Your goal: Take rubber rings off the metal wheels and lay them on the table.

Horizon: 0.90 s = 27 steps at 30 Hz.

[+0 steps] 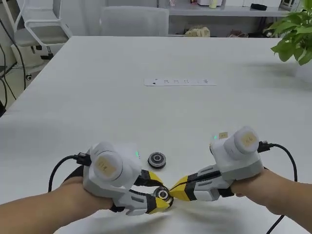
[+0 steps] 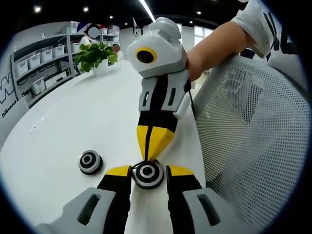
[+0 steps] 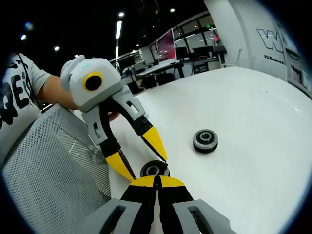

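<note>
A small metal wheel (image 1: 162, 195) with a black rubber ring sits between the yellow-tipped jaws of my left gripper (image 1: 164, 196), which is shut on it just above the table near the front edge. In the left gripper view the wheel (image 2: 147, 174) fills the gap of that gripper (image 2: 148, 171). My right gripper (image 1: 170, 189) comes in from the right, jaws shut, its tips (image 2: 152, 155) pressed against the wheel's rim. The right gripper view has its own shut jaws (image 3: 156, 179) right before the wheel (image 3: 154, 169). A second ringed wheel (image 1: 157, 159) lies flat on the table just beyond.
The white table (image 1: 146, 112) stretches far ahead, with a white power strip (image 1: 179, 82) at its middle. A potted plant (image 1: 295, 36) stands at the far right corner. A mesh chair back (image 2: 253, 131) is close behind the grippers, and an office chair (image 1: 134, 19) stands at the far side.
</note>
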{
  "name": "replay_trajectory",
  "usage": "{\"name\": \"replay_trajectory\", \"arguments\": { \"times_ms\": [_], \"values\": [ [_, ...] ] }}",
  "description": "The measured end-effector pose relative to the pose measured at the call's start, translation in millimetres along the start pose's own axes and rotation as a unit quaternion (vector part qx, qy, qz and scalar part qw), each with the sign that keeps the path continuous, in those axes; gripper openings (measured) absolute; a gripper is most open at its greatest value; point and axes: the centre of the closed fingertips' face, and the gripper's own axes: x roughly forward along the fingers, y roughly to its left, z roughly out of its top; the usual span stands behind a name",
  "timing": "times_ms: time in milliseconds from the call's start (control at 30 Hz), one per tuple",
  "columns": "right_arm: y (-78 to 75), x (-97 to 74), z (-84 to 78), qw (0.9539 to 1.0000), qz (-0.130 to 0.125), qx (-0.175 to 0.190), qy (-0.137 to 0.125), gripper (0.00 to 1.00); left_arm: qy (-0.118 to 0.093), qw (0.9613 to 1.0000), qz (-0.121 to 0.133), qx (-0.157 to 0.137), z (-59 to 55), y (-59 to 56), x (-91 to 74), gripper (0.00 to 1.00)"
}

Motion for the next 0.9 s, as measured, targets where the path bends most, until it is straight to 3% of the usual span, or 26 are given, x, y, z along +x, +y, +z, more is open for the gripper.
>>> {"name": "replay_trajectory", "arguments": {
  "times_ms": [400, 900],
  "values": [
    [0.7, -0.2, 0.0, 1.0000, 0.002, 0.001, -0.001, 0.00, -0.004, 1.0000, 0.003, -0.005, -2.4, -4.4, -17.4, 0.30],
    [2.9, -0.8, 1.9, 1.0000, 0.007, 0.005, -0.004, 0.00, -0.011, 0.9998, 0.011, -0.015, -2.3, -0.3, -22.0, 0.30]
  ]
}}
